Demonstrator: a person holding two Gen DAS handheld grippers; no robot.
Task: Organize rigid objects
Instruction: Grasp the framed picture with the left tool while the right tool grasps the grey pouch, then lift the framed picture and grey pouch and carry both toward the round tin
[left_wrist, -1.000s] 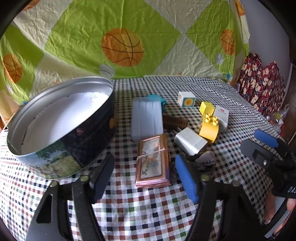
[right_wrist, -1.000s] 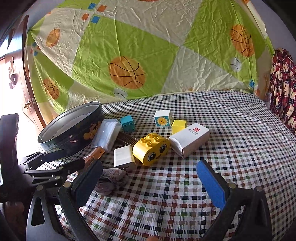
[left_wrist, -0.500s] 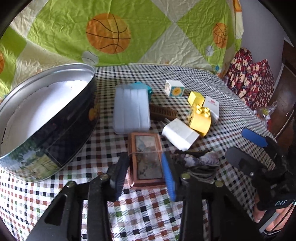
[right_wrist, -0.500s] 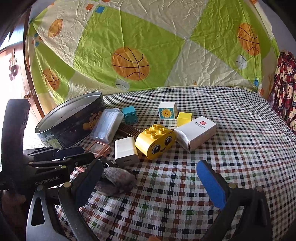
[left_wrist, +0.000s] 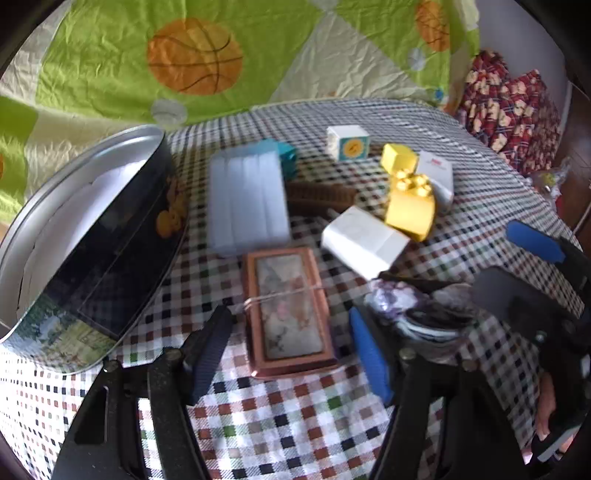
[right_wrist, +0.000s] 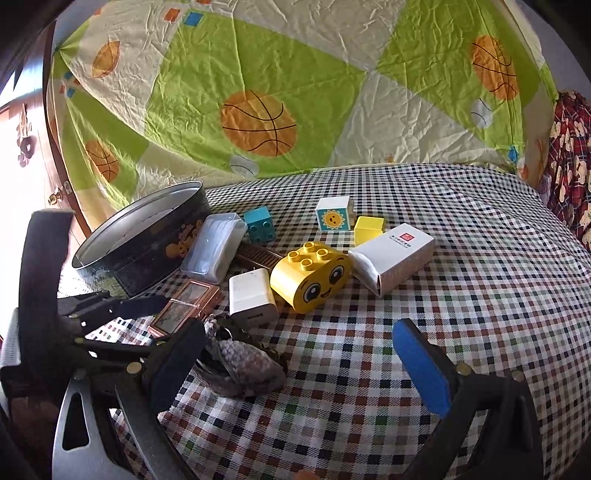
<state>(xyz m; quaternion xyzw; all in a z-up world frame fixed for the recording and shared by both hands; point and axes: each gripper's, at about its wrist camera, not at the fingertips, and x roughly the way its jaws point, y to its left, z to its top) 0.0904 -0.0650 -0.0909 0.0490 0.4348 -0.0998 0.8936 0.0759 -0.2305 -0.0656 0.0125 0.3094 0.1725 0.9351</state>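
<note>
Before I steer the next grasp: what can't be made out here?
- Tin contents: left wrist view, wall hides the bottom.
- Copper case: motion blur leaves left gripper contact unclear.
- Brown comb: both views, mostly behind clear box and charger.

You moved the left gripper (left_wrist: 291, 349) fwd to the copper case (left_wrist: 289, 312). Its fingers closed in tight on the case, then spread apart again w/ gaps both sides. The right gripper (right_wrist: 299, 363) crept closer to the shell (right_wrist: 242, 363).
</note>
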